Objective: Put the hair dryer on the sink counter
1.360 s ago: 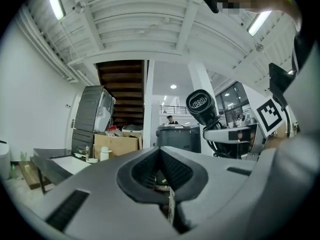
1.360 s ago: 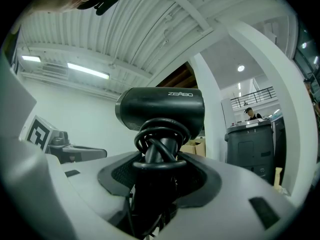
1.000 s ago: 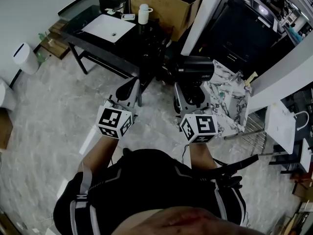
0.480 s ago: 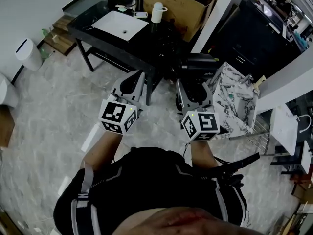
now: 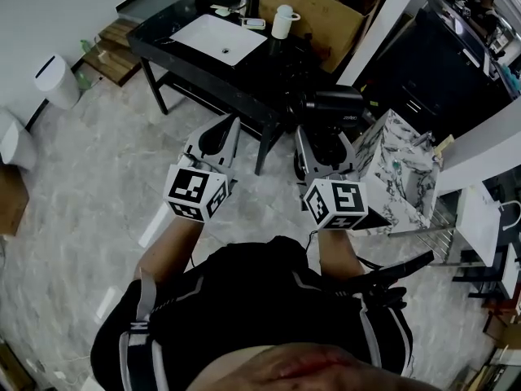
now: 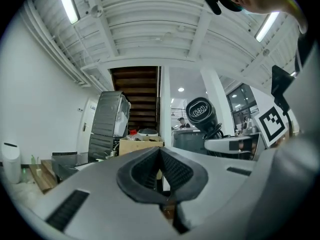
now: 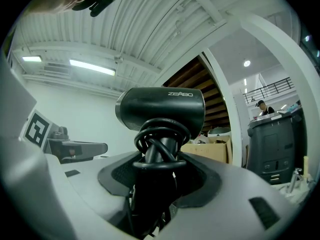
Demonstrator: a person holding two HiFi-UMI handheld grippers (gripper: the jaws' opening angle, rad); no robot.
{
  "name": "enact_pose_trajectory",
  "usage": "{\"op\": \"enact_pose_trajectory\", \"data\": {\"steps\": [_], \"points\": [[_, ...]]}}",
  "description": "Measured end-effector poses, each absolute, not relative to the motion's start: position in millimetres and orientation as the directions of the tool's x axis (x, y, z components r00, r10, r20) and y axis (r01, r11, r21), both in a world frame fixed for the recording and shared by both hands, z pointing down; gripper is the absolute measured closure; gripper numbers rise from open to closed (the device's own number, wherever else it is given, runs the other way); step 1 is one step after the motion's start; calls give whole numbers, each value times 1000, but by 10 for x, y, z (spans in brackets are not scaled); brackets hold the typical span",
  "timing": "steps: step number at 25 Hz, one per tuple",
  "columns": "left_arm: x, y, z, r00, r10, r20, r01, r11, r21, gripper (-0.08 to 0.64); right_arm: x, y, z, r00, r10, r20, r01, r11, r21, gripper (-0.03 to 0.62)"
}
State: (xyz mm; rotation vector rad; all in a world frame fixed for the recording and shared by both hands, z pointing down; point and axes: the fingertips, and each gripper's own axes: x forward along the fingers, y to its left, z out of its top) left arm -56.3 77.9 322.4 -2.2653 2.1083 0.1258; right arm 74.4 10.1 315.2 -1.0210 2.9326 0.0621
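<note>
A black hair dryer, its cord wound round the handle, stands upright in my right gripper, which is shut on the handle. The dryer also shows in the left gripper view. My left gripper is held beside it, shut, with nothing between its pads. The black sink counter with a white basin lies ahead and to the left of both grippers, well apart from them.
A white cup stands on the counter's far right end, with small items behind the basin. Behind it is an open cardboard box. A marble-patterned slab is to the right, and a white bin to the left on the floor.
The sink counter has come lower and nearer in the head view, as I move toward it. Both grippers keep their pose, and the dryer stays held.
</note>
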Motion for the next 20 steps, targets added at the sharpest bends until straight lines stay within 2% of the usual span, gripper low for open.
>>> {"op": "enact_pose_trajectory", "data": {"steps": [20], "points": [[-1029, 650, 3288, -2, -998, -60, -1000, 1, 7, 558, 138, -125, 3172, -836, -547, -48, -548, 836, 23, 356]]}}
